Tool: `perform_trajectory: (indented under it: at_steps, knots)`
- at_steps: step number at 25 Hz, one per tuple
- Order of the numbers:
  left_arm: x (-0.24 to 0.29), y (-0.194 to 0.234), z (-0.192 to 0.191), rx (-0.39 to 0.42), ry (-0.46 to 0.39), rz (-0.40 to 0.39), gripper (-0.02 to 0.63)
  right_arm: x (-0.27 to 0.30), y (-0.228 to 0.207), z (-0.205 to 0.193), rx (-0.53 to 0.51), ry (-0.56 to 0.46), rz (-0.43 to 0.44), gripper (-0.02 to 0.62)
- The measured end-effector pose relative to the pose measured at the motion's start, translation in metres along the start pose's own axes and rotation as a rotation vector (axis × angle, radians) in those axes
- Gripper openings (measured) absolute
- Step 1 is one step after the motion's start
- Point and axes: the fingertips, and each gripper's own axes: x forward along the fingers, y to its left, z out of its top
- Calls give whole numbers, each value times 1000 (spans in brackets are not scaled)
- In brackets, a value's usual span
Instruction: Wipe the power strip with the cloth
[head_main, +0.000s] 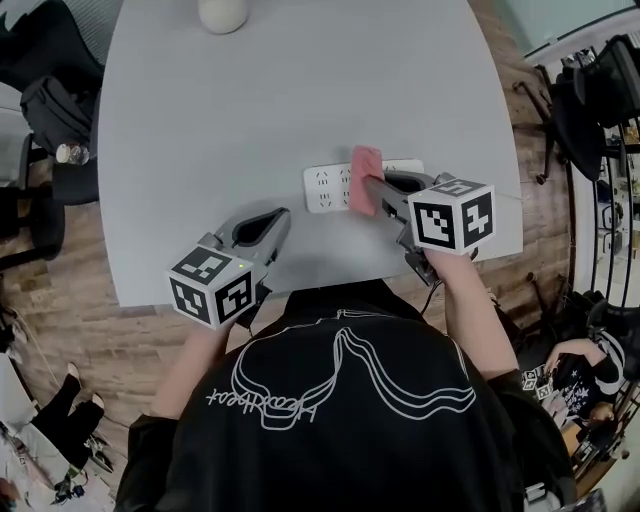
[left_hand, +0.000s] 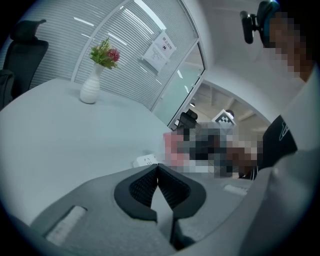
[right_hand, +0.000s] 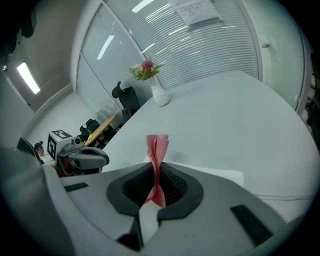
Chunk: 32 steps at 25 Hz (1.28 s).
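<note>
A white power strip (head_main: 330, 186) lies flat on the grey table (head_main: 250, 110), near its front edge. My right gripper (head_main: 372, 195) is shut on a pink cloth (head_main: 365, 178), which rests over the strip's right half. In the right gripper view the cloth (right_hand: 157, 160) stands pinched upright between the jaws, with the strip (right_hand: 227, 175) showing behind them. My left gripper (head_main: 275, 228) hovers left of the strip near the table edge, its jaws shut (left_hand: 157, 170) on nothing. One end of the strip (left_hand: 145, 160) shows in the left gripper view.
A white vase (head_main: 222, 14) stands at the table's far edge; it holds flowers (left_hand: 103, 54). Dark office chairs (head_main: 55, 115) stand left of the table, and dark gear crowds the floor on the right (head_main: 590, 100). A person sits at lower right (head_main: 580, 375).
</note>
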Motion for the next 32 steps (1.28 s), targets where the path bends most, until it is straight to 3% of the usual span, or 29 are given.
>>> perform_trajectory:
  at_steps: [5,11,32]
  knots:
    - [-17,10,-4,-19,-19,36,12,29,33,1,-46,35,77,37]
    - [-36,25,-5,-43,-41,73,12,60,56,0,-78,86,105,37]
    - [-41,31,-13,-67,-41,88,12,82,47,-19,-102,169,47,37]
